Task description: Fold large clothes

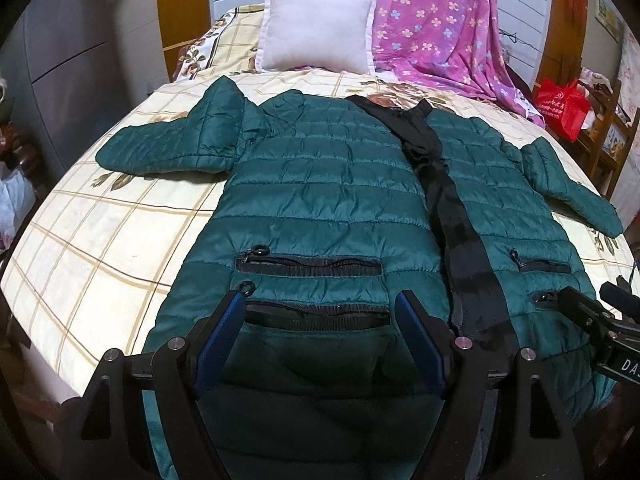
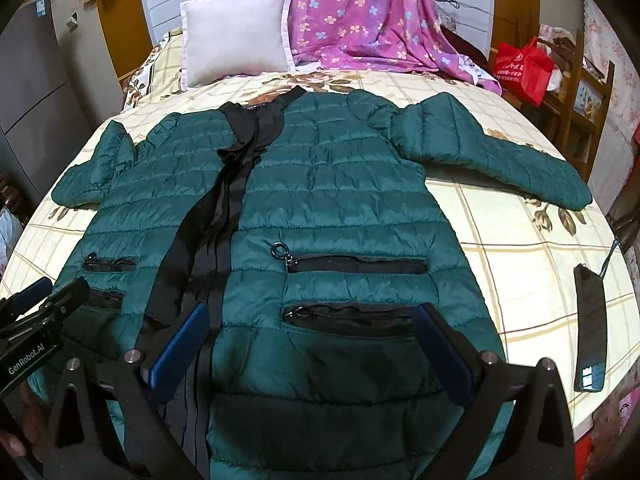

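Note:
A dark green quilted jacket (image 1: 320, 184) (image 2: 340, 200) lies spread face up on the bed, hem toward me and both sleeves stretched out sideways. A black zipper strip (image 1: 460, 232) (image 2: 216, 232) runs down its middle. My left gripper (image 1: 320, 306) hovers open over the lower pocket of the jacket's left panel, with nothing gripped between its blue pads. My right gripper (image 2: 312, 314) stands wide open over the lower pocket of the right panel, its left finger above the zipper strip. Each gripper also shows at the edge of the other's view, the right gripper (image 1: 588, 312) and the left gripper (image 2: 48, 296).
The bed's cream checked sheet (image 1: 100, 232) (image 2: 520, 240) reaches around the jacket. A white pillow (image 1: 316, 28) (image 2: 236, 36) and a pink floral blanket (image 1: 440, 20) (image 2: 360, 12) lie at the head. A flat black object (image 2: 590, 328) rests near the right bed edge. A red bag (image 2: 524, 68) sits on wooden furniture.

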{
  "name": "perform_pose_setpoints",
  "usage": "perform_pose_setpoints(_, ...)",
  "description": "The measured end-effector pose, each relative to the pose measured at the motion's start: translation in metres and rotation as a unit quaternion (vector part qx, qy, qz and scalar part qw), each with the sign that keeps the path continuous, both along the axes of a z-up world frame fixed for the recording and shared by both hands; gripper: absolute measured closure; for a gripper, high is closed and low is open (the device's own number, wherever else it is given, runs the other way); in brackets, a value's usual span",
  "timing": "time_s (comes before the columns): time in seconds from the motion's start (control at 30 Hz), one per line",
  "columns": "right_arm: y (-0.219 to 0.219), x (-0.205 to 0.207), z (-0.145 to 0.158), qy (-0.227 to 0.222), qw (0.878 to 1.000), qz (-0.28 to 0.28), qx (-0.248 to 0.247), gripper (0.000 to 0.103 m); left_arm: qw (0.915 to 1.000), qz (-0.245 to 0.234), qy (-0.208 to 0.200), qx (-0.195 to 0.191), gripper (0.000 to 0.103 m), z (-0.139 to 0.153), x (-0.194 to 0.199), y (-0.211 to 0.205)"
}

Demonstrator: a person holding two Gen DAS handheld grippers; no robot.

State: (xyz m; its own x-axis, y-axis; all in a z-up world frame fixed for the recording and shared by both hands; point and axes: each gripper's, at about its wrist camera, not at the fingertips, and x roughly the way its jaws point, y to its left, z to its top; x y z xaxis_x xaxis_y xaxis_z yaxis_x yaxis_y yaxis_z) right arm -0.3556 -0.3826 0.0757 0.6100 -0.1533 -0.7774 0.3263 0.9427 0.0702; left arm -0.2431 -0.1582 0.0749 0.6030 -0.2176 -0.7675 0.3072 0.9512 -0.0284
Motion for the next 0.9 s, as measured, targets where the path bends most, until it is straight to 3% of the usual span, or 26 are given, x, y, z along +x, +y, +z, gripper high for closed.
perform_pose_setpoints(0.27, 0.001, 0.005, -0.002, 0.029, 1.0, 0.002, -0.008, 0.0, 1.0, -0.004, -0.004, 0.005, 0.049, -0.002, 0.0, -0.002)
perform_pose_setpoints(0.57, 0.002, 0.008, -0.005, 0.002, 1.0, -0.001, -0.006, 0.0, 1.0, -0.003, 0.007, 0.001, 0.049, -0.006, 0.003, -0.001)
perform_pose_setpoints(0.9, 0.002, 0.014, -0.008, 0.014, 1.0, 0.001, -0.006, 0.0, 0.9999, -0.002, 0.012, 0.002, 0.049, -0.008, 0.003, -0.003)
